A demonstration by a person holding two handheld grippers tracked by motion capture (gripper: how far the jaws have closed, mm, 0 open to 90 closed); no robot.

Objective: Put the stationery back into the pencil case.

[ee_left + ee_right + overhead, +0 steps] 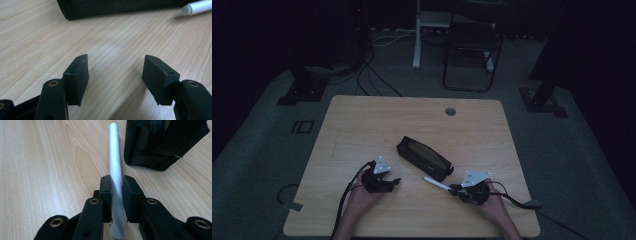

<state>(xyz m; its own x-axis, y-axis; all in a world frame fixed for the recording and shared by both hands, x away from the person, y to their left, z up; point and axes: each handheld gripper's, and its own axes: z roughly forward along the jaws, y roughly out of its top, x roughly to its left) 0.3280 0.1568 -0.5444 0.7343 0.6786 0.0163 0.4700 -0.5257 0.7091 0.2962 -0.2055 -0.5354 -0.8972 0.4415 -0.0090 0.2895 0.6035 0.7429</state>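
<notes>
Right claw (117,182) clamps the white pen (115,157) just beside, perhaps touching, the black pouch (160,142); left claw (116,66) gapes empty.

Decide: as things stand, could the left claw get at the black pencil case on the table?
Probably yes. The left claw is open with nothing between its jaws, and bare table lies between it and the black pencil case.
</notes>
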